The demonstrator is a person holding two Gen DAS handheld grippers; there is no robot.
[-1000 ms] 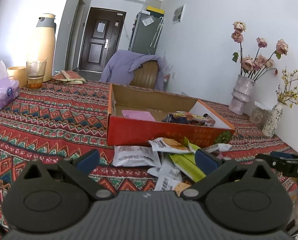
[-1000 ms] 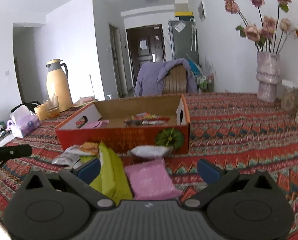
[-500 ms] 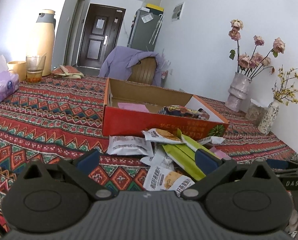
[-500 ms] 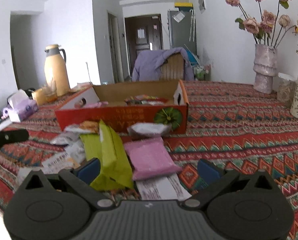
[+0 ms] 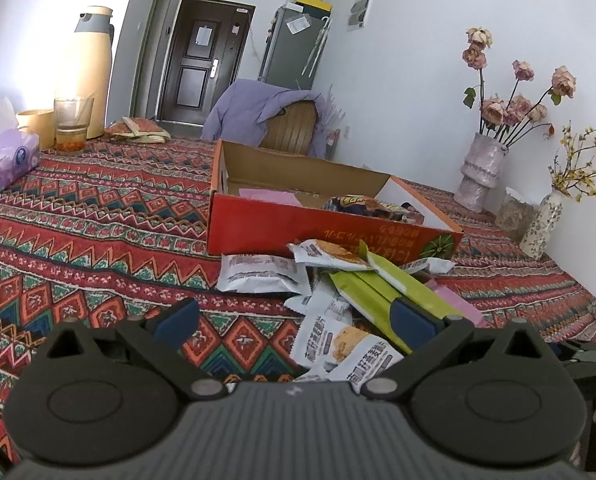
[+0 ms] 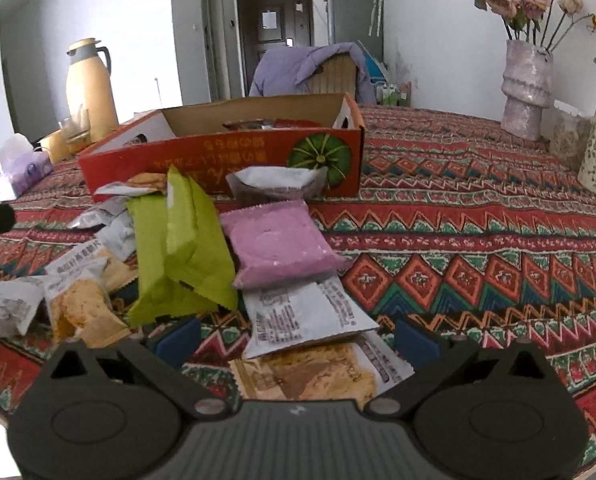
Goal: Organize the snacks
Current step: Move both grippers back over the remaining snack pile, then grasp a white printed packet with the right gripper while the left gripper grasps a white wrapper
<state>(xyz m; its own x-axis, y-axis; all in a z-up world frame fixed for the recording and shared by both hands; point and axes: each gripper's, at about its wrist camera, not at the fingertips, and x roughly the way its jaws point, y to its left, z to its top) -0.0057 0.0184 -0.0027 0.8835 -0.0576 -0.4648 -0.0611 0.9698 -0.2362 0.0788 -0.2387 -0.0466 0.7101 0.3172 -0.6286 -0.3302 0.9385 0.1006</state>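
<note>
- Left wrist view: left gripper (image 5: pixel 294 320) spread wide, holding nothing, hovering low over the near side of the table (image 5: pixel 98 216).
- Snack packets lie loose in a heap on the cloth just in front of the red cardboard box (image 5: pixel 266 220): white cookie packet (image 5: pixel 350 348) nearest the fingers, green packets (image 5: pixel 390 292) overlapping it, another white packet (image 5: pixel 258 274) touching the box's front wall.
- Box sits mid-table, open top, a few packets already inside; most snacks not yet in.
- Right wrist view: right gripper (image 6: pixel 296 338) also spread and empty, over a white packet (image 6: pixel 306 314) and a brown-printed packet (image 6: pixel 314 372) near the table's front edge.
- Pink packet (image 6: pixel 276 242) lies flat just past them, beside the green packets (image 6: pixel 178 240); a small white packet (image 6: pixel 276 180) leans on the box (image 6: pixel 226 156) front.
- Handling guess: packets light, soft, crinkly foil, likely slippery; cookies inside crush easily. Best pinch a crimped end seam or a raised edge, light squeeze.
- Room: right half of the table is bare cloth, good clearance; vases (image 6: pixel 526 88) stand at the far right edge, well apart. Box wall is low, so an easy lift-over. Overlapping packets may drag neighbours.
</note>
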